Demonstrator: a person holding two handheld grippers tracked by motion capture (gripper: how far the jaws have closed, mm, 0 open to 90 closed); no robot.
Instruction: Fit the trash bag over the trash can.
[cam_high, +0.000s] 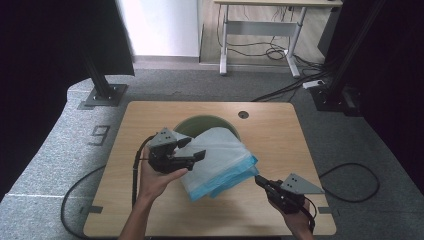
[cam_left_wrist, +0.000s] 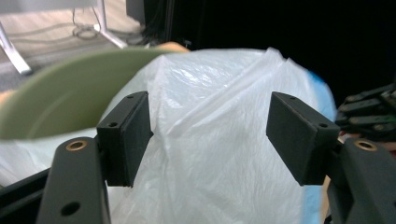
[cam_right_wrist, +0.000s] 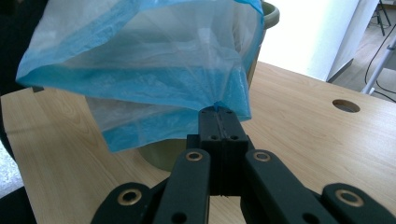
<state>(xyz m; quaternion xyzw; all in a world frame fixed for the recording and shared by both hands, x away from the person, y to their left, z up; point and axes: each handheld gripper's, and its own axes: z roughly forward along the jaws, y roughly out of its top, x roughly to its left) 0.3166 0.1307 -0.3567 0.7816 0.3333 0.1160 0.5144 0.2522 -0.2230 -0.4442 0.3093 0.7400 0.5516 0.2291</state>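
Here the work is fitting a thin blue-edged plastic bag (cam_high: 220, 160) over a green bin (cam_high: 200, 124) that stands near the middle of the bench (cam_high: 280, 125). The bag lies draped over the bin's near side and spills down toward the front edge of the bench. The right hand-held gripper (cam_high: 260, 179) has its jaws pinched tight on the bag's blue rim, as the right gripper view makes plain, with the film fanning up from the pads. The left hand-held gripper (cam_high: 192, 150) hangs over the white film with its jaws spread wide and nothing pressed between them; in the left gripper view the pads (cam_left_wrist: 130, 133) stand either side of a crease, clear of it.

To do this step well, I would keep the right pinch steady as an anchor, and take the opposite rim of the bag with the left, gripping only one layer so the mouth can open. Then both should lift and spread before lowering over the bin's rim.

There is bare bench to the right and behind the bin, and a cable hole (cam_high: 243, 114) farther back. The front edge is close under both hands, so slack film could slip off there.
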